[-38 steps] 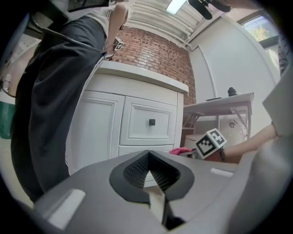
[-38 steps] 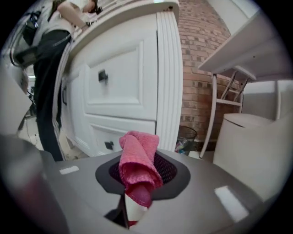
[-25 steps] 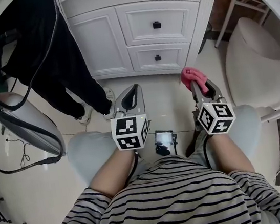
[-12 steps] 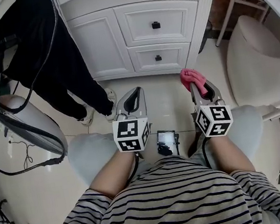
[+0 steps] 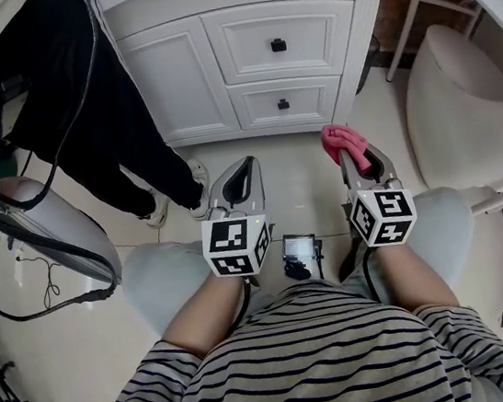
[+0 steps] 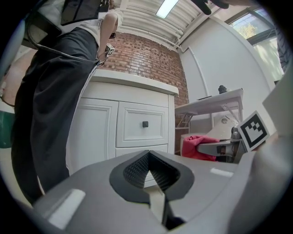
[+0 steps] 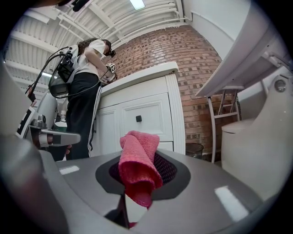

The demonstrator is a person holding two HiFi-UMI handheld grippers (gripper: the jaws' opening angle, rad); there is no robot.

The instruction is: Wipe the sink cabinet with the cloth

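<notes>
The white sink cabinet [image 5: 245,57] stands ahead, with two drawers bearing small black knobs and a door at the left; it also fills the left gripper view [image 6: 114,132] and shows in the right gripper view [image 7: 142,119]. My right gripper [image 5: 357,160] is shut on a pink cloth [image 5: 345,141], which bunches up between its jaws [image 7: 138,167]. My left gripper [image 5: 238,181] is shut with nothing in it, jaws pressed together [image 6: 149,171]. Both grippers hover above the floor, short of the cabinet, over the seated person's knees.
A person in black trousers [image 5: 99,105] stands at the cabinet's left. A white toilet [image 5: 472,118] sits at the right. Cables and equipment [image 5: 11,210] lie at the left. A small black device [image 5: 298,254] rests between the knees.
Both grippers stay almost still; the view has shifted slightly. The cloth remains held in the right gripper.
</notes>
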